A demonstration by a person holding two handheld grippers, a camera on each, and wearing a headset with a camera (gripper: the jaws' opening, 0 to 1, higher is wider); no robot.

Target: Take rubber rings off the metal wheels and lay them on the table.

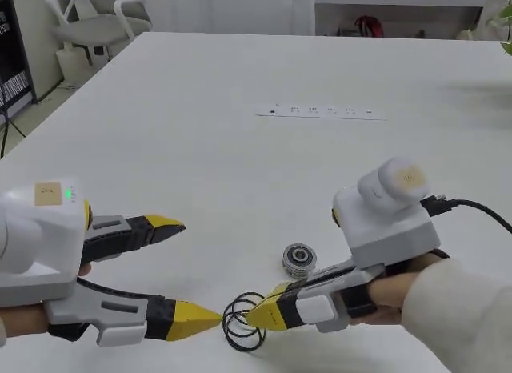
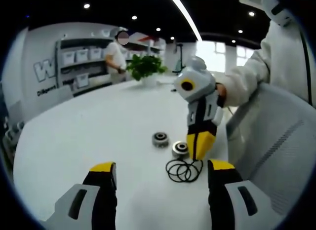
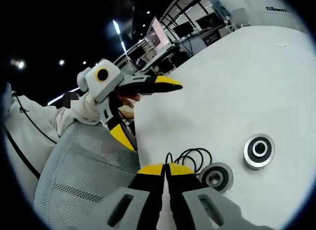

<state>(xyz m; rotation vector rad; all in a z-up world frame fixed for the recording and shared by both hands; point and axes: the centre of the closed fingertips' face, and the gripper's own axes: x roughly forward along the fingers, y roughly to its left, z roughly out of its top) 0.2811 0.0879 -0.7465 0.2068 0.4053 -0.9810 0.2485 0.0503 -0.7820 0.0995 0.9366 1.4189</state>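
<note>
Two wheels [image 3: 216, 176] just beyond ring pile [image 1: 244, 321] on bench [image 1: 240, 165]. Your right tongs [image 1: 254, 315] pinched shut, tip at pile — ring inside, cannot tell. Part jaws low, drop ring flat. Left tongs [image 1: 198, 271] wide beside pile — keep clear.

The white worktop [image 1: 240, 149] carries a small heap of black rubber rings [image 1: 242, 322] at 6 o'clock near its front edge. One metal wheel [image 1: 298, 259] lies just beside them at 1 o'clock, with a second wheel [image 2: 160, 139] near it. A flat white socket strip [image 1: 320, 111] lies well apart at 12 o'clock.
</note>
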